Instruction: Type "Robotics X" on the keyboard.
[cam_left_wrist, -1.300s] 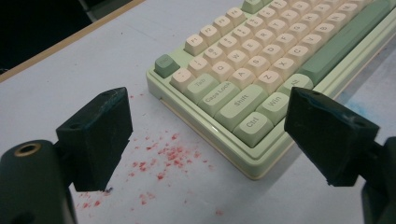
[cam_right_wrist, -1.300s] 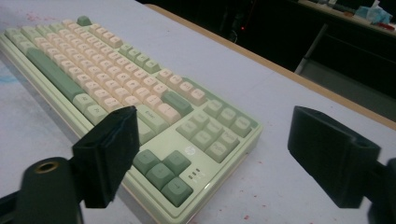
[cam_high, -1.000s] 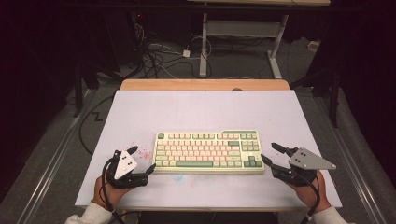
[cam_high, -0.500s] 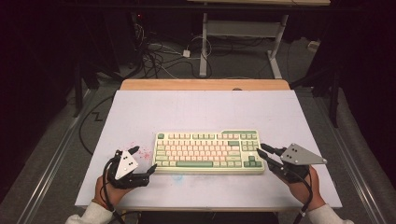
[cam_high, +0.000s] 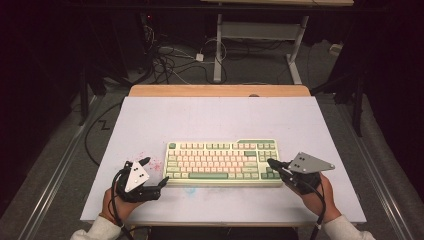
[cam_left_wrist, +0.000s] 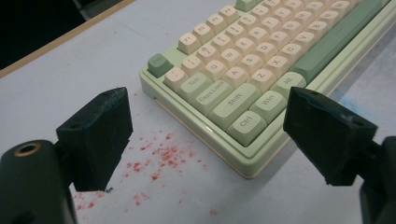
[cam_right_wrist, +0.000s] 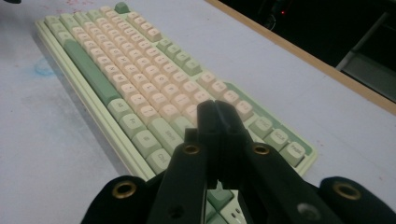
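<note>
High view: the keyboard (cam_high: 223, 162) is flanked on the table (cam_high: 150, 125) by the left gripper (cam_high: 152, 173), fingers spread wide, and the right gripper (cam_high: 271, 163), fingers pressed together over its right-end keys.

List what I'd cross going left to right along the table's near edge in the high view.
Left gripper → red specks → keyboard → right gripper.
</note>
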